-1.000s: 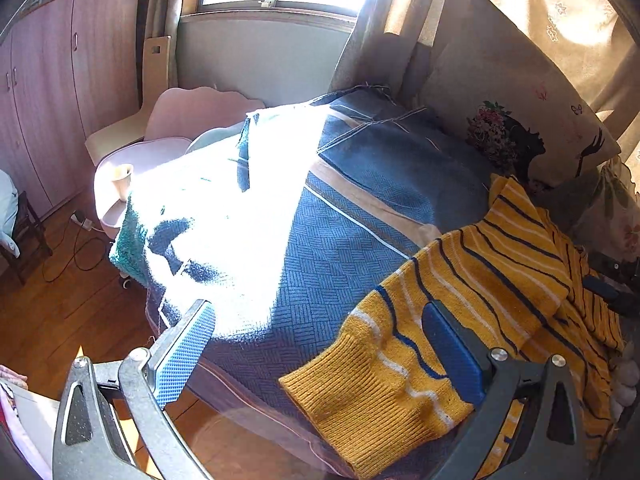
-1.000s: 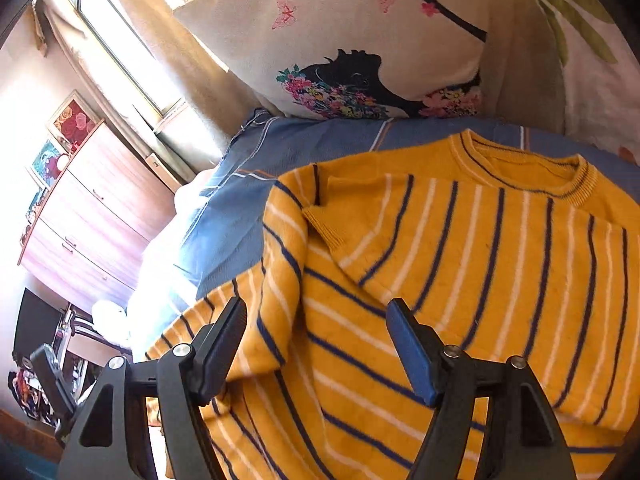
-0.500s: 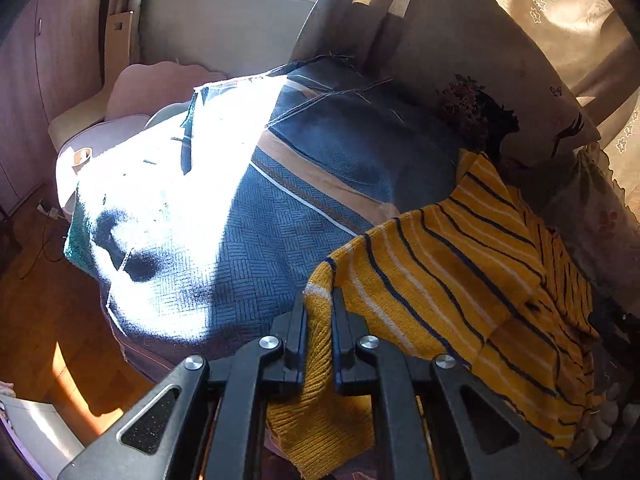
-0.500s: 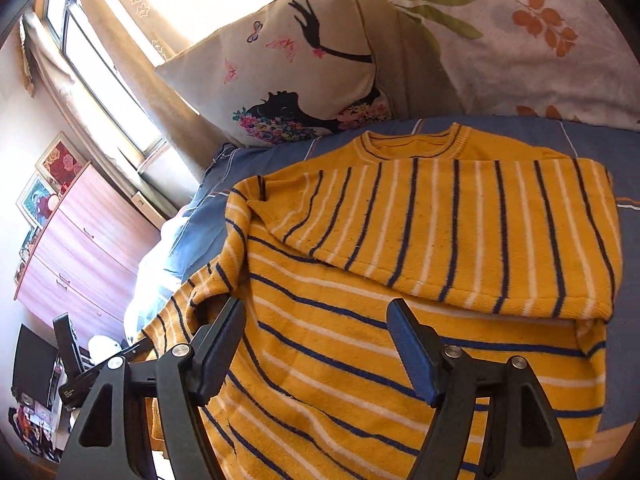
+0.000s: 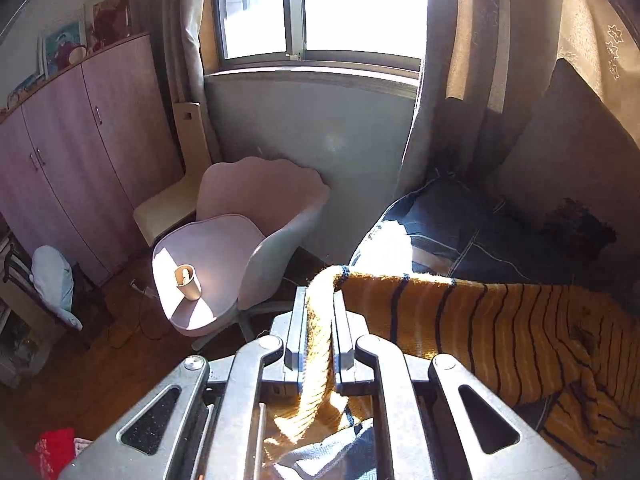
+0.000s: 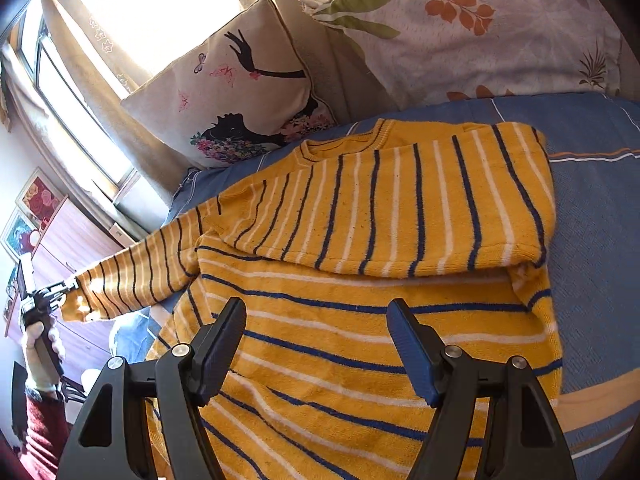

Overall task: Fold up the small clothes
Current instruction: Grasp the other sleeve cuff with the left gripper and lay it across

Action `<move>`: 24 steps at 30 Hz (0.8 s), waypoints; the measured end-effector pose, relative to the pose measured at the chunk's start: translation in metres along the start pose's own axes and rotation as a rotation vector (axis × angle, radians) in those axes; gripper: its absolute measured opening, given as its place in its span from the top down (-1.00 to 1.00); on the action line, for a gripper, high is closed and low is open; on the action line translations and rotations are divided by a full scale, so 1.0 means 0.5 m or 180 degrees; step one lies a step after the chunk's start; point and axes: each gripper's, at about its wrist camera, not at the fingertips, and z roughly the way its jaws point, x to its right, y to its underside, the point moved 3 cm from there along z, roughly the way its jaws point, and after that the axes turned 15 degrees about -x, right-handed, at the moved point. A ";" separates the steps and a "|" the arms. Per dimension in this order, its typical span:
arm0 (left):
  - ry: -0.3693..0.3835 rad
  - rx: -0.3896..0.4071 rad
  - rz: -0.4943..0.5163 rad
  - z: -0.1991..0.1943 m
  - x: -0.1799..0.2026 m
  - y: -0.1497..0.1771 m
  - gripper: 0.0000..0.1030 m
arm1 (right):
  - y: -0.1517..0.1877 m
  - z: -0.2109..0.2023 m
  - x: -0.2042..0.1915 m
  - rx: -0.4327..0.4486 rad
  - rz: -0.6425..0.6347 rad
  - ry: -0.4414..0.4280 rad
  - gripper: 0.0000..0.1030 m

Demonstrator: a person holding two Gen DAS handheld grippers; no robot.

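Your left gripper (image 5: 319,304) is clamped on the ribbed cuff (image 5: 320,312) of the mustard-yellow knitted sweater with navy and white stripes (image 6: 360,280), holding that sleeve (image 6: 132,276) stretched out past the left edge of the blue patterned bedspread (image 6: 592,216). The sweater's body lies flat mid-bed, its other sleeve folded across the chest. Your right gripper (image 6: 316,344) hovers over the hem, jaws wide and empty.

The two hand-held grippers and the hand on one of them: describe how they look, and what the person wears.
The left hand-held gripper has grey metal arms with triangular cut-outs, silver pivot screws and flat, ribbed finger pads. The right hand-held gripper has a black frame of the same shape, silver screws and dark blue pads. In the right wrist view, the left hand wears a white glove and a dark red sleeve.
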 end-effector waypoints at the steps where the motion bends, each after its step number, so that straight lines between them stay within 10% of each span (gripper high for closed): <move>1: -0.0003 -0.0019 0.0003 0.007 0.004 -0.015 0.83 | 0.002 0.000 0.004 0.0003 0.0024 -0.0004 -0.51; 24: 0.1299 -0.0408 0.1516 -0.125 0.655 0.090 0.83 | 0.066 -0.032 0.073 0.0070 0.0250 -0.0116 -0.51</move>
